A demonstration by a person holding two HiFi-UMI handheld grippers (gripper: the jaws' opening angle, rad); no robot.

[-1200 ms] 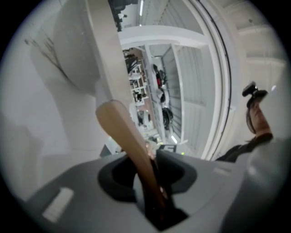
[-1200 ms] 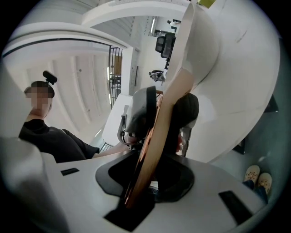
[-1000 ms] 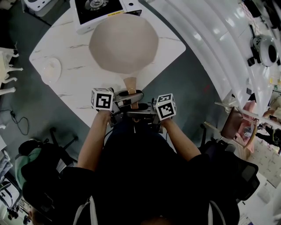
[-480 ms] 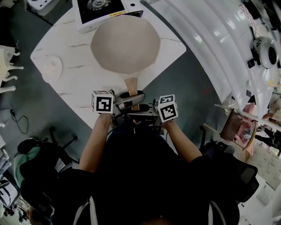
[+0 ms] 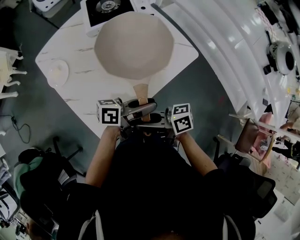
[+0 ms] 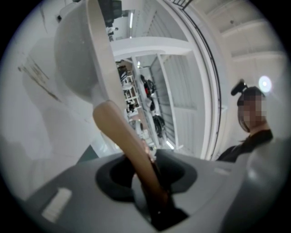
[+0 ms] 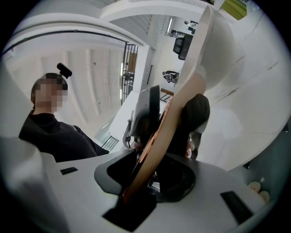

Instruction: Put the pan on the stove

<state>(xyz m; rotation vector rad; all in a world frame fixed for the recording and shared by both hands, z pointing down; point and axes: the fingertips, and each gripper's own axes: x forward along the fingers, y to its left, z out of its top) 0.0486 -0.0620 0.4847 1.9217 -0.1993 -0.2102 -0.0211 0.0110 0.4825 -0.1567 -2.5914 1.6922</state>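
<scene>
The pan [image 5: 133, 44] sits in the upper middle of the head view, a wide beige bowl over the white surface [image 5: 84, 96]. Its wooden handle [image 5: 140, 90] points down the frame toward the person. The stove [image 5: 107, 5] lies just beyond it at the top edge, and the pan's far rim overlaps the stove's near corner in the picture. The burner itself is uncovered, so the pan is not on it yet.

Both of the 2 grippers are on the handle, coming in from opposite sides. The left gripper [image 5: 143, 107] takes it nearer the pan. In the left gripper view the handle runs straight between the jaws, which are closed partway and pinch it. The right gripper [image 5: 143, 120] holds the end nearer the person. Its jaws have just been opening a little, yet the handle is between them and looks gripped.

So the grasp looks done and the carry is barely begun. Whether the base is clear of the surface I cannot tell for sure. Left to do: move the pan up the frame, centre it over the burner, set it down and let go. A small dish [image 5: 57, 72] at the left is well out of the way.
</scene>
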